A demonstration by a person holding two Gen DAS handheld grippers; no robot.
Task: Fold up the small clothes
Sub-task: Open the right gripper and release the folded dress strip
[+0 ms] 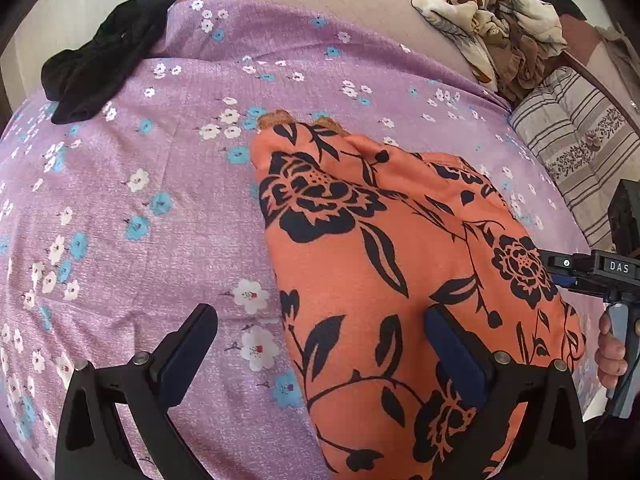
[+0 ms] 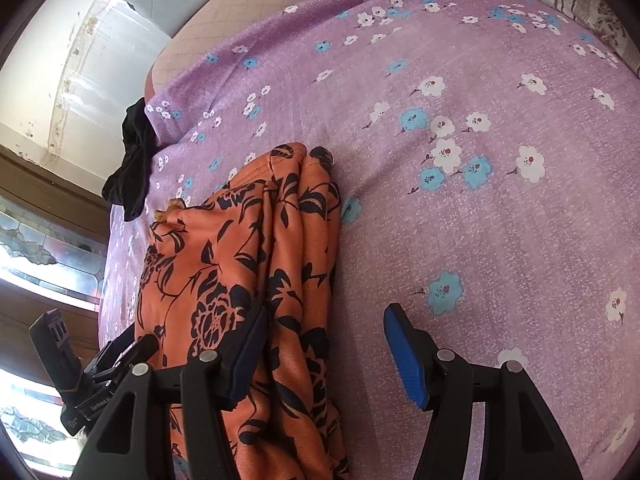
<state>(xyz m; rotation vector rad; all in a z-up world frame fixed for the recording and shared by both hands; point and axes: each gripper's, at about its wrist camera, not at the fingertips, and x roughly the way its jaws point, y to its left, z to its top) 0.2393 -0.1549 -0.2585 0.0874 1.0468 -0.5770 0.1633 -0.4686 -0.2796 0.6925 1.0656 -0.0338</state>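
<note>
Orange garment [image 1: 384,264] with black flowers, lilac sheet [image 1: 160,184] with white-blue blossoms

One orange garment with a black flower print [image 1: 360,248] lies at the centre of the left wrist view. One crumpled black cloth item [image 1: 100,60] sits in the upper left of that frame. One heap of cream and brown printed fabric [image 1: 492,20] fills the upper right. One grey and white striped pillow [image 1: 576,140] shows at the right edge. One purple bedsheet with white and blue flowers [image 2: 480,220] spreads beneath them. Two black two-finger grippers appear: the left gripper [image 1: 320,344] and the right gripper [image 2: 326,344].
</note>
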